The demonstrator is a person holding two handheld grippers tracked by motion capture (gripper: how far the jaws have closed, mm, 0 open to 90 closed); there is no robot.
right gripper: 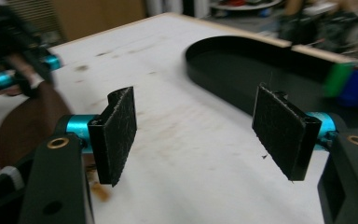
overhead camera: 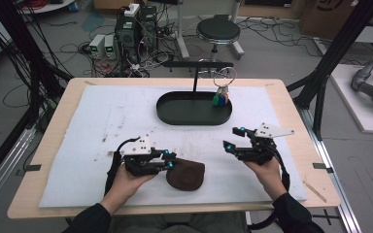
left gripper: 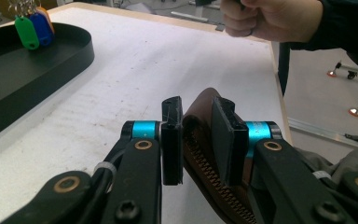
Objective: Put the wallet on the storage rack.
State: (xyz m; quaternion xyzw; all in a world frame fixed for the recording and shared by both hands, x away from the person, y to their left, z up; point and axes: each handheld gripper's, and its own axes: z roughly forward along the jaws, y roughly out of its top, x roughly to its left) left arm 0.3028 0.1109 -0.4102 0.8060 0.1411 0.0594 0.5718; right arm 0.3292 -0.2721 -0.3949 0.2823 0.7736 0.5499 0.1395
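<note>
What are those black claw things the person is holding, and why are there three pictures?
They are hand-held grabbing tools, one in each hand. One picture looks down from above the table; the other two come from small cameras riding on each tool. The left gripper has its fingers closed on the edge of a brown zip pouch lying on the white mat. The right gripper is open and holds nothing. Farther back sits a black tray with a little stand, and coloured key tags hang from it.
</note>
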